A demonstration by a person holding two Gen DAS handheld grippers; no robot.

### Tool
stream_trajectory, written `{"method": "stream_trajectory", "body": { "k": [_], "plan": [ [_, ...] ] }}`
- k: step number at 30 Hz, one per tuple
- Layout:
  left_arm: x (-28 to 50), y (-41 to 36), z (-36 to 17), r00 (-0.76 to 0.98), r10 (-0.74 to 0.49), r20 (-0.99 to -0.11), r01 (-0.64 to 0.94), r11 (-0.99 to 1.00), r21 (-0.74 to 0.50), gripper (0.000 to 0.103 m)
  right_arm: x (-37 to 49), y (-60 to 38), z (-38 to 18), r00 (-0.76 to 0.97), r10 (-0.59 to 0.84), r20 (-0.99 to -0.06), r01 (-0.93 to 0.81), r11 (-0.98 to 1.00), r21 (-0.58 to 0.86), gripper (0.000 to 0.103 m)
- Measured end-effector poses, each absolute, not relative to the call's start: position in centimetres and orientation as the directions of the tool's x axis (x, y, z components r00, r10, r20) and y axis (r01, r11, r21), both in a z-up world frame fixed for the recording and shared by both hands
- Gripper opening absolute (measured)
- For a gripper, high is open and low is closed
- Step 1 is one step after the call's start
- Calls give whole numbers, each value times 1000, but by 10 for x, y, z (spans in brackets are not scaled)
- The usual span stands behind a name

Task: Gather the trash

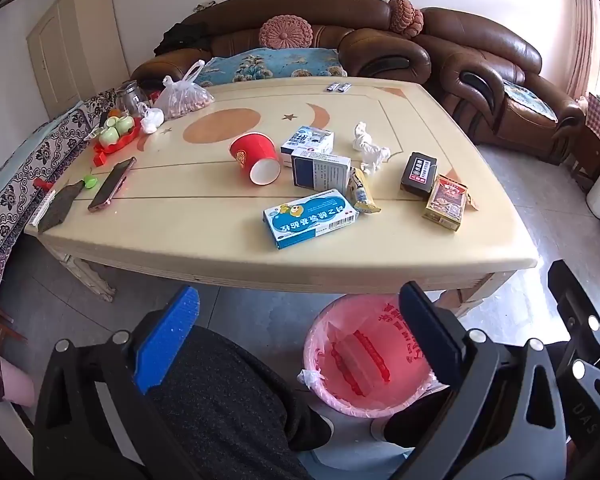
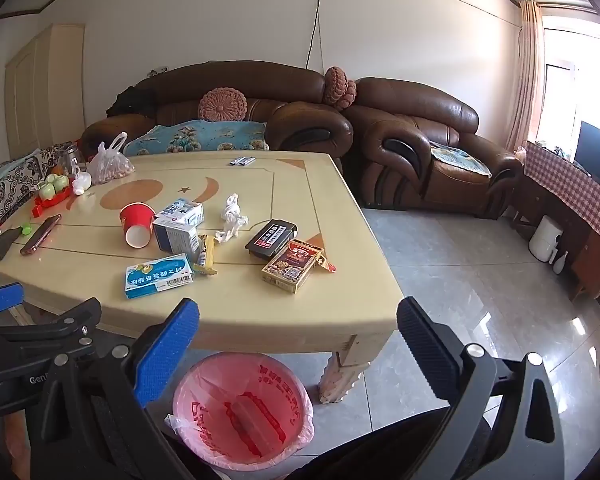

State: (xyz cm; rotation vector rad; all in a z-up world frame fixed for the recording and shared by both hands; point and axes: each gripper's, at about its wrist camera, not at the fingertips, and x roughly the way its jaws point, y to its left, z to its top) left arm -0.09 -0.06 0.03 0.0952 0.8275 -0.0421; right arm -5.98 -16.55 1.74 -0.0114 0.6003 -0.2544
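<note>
Trash lies on the cream table [image 1: 220,248] [image 2: 260,312]: a tipped red paper cup [image 1: 255,158] [image 2: 137,224], several medicine boxes including a blue one [image 1: 311,218] [image 2: 158,276], crumpled white tissue [image 1: 370,146] [image 2: 231,218], a yellow wrapper [image 1: 362,192] [image 2: 206,258], a black box [image 1: 419,174] [image 2: 271,239] and a brown box [image 1: 447,202] [image 2: 292,266]. A bin with a pink liner [image 1: 370,356] [image 2: 242,408] stands on the floor before the table. My left gripper [image 1: 300,340] and right gripper [image 2: 298,344] are open and empty, held low in front of the table edge above the bin.
A phone [image 1: 112,184], a dark cloth [image 1: 58,208], a red tray with green cups [image 1: 116,134], a glass jar [image 1: 129,98] and a plastic bag of nuts [image 1: 184,96] sit on the table's left side. Brown sofas [image 2: 420,152] stand behind. My knee [image 1: 228,392] is below the left gripper.
</note>
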Motion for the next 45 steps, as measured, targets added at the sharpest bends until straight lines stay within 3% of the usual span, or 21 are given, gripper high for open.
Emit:
{"method": "stream_trajectory", "body": {
  "k": [6, 9, 21, 27, 45],
  "plan": [
    [-2, 11, -1, 684, -8, -729, 35, 999, 22, 98, -58, -166, 14, 792, -240, -562, 236, 968, -82, 97],
    [-1, 15, -7, 691, -85, -718, 78, 996, -43, 98, -57, -163, 11, 791, -239, -563, 234, 969, -83, 97],
    [2, 13, -7, 680, -8, -733, 36, 999, 22, 98, -53, -159, 13, 787, -240, -568, 231, 969, -89, 97],
    [-2, 9, -7, 699, 85, -710, 0, 993, 119, 98, -56, -161, 15, 789, -243, -564, 237, 968, -86, 97],
    [-12, -1, 5, 740, 66, -670, 58, 985, 161, 98, -56, -162, 21, 790, -231, -568, 230, 970, -74, 97]
  ]
}}
